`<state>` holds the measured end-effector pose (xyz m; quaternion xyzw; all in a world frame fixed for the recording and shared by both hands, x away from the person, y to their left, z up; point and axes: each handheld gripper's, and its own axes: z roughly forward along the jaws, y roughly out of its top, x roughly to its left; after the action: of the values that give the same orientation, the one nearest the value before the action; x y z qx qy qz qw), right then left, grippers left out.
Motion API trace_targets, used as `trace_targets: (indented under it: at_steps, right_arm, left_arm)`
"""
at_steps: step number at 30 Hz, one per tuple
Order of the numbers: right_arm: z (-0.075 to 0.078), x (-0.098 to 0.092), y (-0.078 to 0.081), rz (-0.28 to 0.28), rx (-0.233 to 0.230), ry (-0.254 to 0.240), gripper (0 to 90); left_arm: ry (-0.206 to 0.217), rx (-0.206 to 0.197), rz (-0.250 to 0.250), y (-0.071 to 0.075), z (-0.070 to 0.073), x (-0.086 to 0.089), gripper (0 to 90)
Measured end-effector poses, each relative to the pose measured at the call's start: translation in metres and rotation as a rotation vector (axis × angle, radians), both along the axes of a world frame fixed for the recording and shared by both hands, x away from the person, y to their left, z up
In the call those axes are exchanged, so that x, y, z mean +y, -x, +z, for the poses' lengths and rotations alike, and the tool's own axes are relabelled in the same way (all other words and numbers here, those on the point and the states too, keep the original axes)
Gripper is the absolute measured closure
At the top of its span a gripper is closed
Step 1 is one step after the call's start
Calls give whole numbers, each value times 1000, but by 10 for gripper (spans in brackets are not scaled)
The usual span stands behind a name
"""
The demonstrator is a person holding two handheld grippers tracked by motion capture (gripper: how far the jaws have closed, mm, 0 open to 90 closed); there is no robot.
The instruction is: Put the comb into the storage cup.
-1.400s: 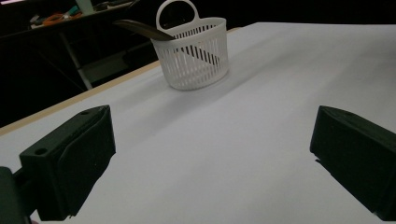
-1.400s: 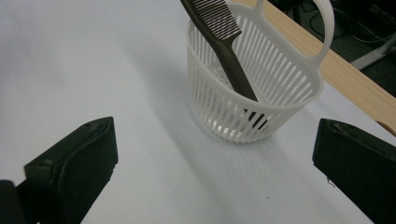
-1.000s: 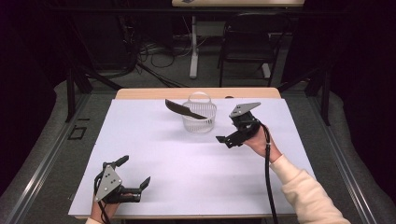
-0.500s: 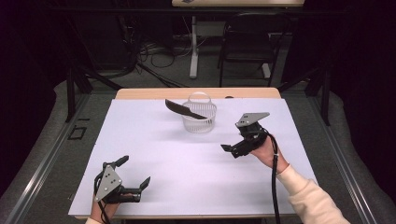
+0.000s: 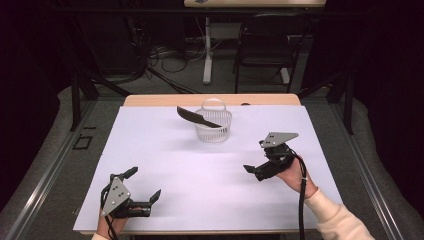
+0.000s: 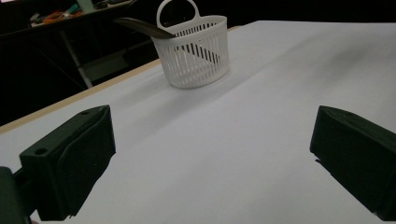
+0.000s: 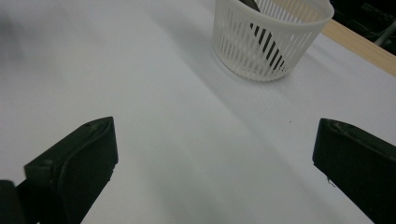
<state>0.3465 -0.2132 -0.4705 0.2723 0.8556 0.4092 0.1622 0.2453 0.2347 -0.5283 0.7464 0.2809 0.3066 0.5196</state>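
The white basket (image 5: 213,126) stands at upper centre of the high view on the white surface (image 5: 165,165), a dark knife-like blade (image 5: 196,116) propped in it and jutting over its left rim. The right gripper (image 5: 262,167), lower right, and the left gripper (image 5: 144,192), lower left, both have jaws spread wide and empty. A good approach, I judge, keeps the right gripper low and slow, aimed at the rim without nudging the blade.
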Motion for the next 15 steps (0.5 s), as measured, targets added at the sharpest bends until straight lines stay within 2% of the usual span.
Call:
trace_targets:
  at_steps: [7, 15]
  right_arm:
    - [-7, -9, 11, -15, 10, 7, 0]
    - [-15, -18, 25, -30, 7, -8, 0]
  left_arm:
    - [0, -1, -1, 0, 0, 0, 1]
    - [-1, 0, 0, 1, 0, 0, 1]
